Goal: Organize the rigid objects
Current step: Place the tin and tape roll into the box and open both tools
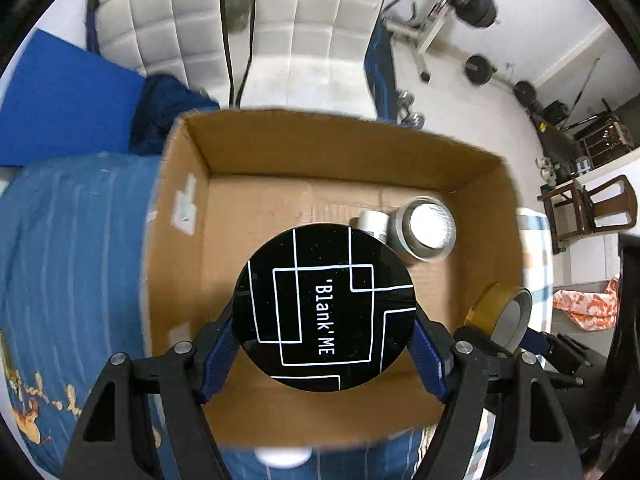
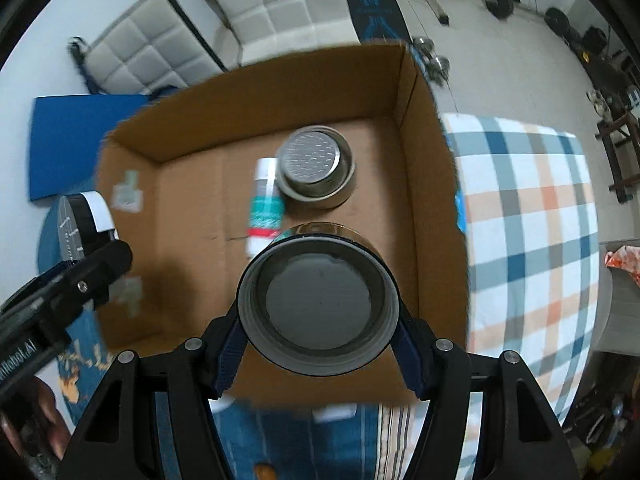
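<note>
Here the left gripper point(image 1: 324, 344) pinches a black round tin point(image 1: 324, 308), flat lid toward the camera; the right gripper point(image 2: 318, 334) clamps a gold-rimmed jar point(image 2: 319, 300), its axis pointing along the fingers, above the cardboard box point(image 2: 424, 184).

Two white quilted chairs point(image 1: 256, 36) stand on a pale floor, a blue mat point(image 1: 60, 100) to their left. Weight plates point(image 1: 480, 6) and a gym bench frame point(image 1: 432, 28) sit farther right. A brown wooden chair point(image 1: 592, 208) stands at the right edge, near orange-and-white patterned cloth point(image 1: 584, 306). A blue bedspread point(image 1: 72, 264) and a plaid blanket point(image 2: 528, 240) cover the bed.
</note>
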Motion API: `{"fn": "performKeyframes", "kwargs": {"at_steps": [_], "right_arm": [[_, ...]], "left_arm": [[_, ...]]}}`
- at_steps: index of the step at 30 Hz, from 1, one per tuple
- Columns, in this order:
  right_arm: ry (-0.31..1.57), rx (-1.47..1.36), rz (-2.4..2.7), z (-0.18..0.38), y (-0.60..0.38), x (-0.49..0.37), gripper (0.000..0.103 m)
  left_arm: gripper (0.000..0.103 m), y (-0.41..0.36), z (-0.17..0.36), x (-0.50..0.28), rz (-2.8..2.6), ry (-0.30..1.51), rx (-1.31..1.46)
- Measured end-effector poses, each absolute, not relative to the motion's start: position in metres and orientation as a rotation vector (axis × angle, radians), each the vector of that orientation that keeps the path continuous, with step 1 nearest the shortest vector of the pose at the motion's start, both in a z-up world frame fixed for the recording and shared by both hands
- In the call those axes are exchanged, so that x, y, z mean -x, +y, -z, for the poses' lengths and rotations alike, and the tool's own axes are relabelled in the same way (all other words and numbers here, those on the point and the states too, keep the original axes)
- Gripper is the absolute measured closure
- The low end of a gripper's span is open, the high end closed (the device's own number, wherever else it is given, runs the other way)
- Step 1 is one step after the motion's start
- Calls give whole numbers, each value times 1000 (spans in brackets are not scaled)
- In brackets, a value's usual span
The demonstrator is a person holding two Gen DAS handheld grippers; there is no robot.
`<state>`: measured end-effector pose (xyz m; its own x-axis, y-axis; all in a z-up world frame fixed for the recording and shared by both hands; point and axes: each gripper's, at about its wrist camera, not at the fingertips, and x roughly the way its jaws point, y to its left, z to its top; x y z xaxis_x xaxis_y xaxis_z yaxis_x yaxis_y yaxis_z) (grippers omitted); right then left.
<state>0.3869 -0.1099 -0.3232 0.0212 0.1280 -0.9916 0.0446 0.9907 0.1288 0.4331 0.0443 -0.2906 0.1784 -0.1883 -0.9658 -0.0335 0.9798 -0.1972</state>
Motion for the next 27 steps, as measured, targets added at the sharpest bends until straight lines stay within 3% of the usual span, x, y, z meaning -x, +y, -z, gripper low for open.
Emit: {"fn": "performKeyframes", "kwargs": {"at_steps": [9,19,27], "right_arm": [[1656,-29,0,401,-98,-426,36],[1756,-46,6,443,-94,-447,36],[1755,-10,1,444,-87,-450,36]], "left_arm": [[29,43,380,-490,65,1562,181],[29,34,400,-510,52,1616,130],[28,31,410,-520,48,1669,99]]}}
